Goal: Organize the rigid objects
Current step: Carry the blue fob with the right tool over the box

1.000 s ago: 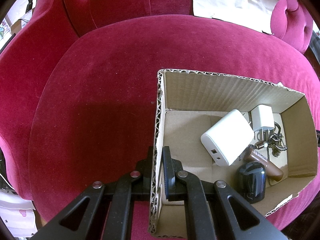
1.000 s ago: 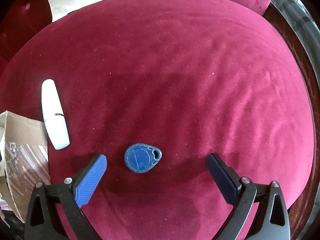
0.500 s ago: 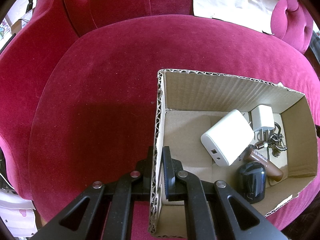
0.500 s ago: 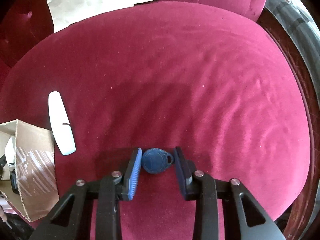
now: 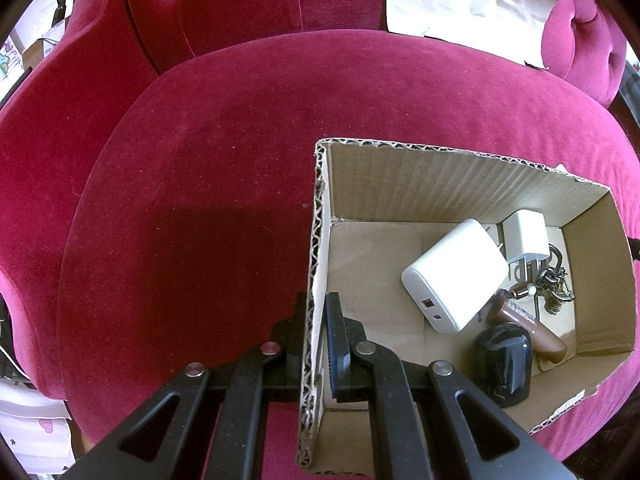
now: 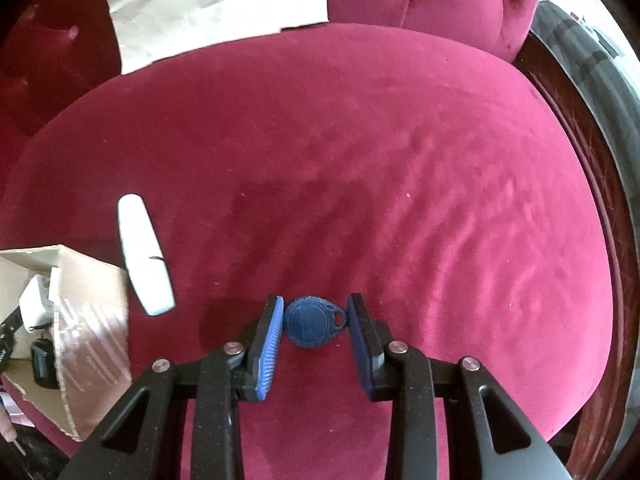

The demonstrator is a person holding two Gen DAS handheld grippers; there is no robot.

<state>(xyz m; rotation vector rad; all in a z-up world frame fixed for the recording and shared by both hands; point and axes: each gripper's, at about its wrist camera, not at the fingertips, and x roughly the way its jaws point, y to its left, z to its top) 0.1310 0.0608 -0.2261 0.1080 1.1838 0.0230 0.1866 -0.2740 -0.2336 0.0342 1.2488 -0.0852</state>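
A blue key fob (image 6: pixel 313 323) hangs a little above the red velvet seat, pinched between the blue pads of my right gripper (image 6: pixel 316 322), which is shut on it. To its left a long white remote-like stick (image 6: pixel 144 256) lies on the cushion beside the cardboard box (image 6: pixel 86 320). My left gripper (image 5: pixel 318 332) is shut on the box's left wall (image 5: pixel 316 264), one finger outside and one inside. Inside the box lie a large white charger (image 5: pixel 454 274), a small white plug (image 5: pixel 524 240), a black case (image 5: pixel 502 364), a brown stick-like thing (image 5: pixel 532 328) and a bunch of keys (image 5: pixel 554 284).
The red sofa seat (image 6: pixel 360 160) stretches wide ahead and to the right of the fob. A sheet of brown paper (image 5: pixel 468 4) leans on the backrest. At the far right the seat ends at a dark wooden edge (image 6: pixel 592 184).
My right gripper closed from wide open onto the blue fob and lifted it off the cushion. The left gripper and the box stayed where they were.
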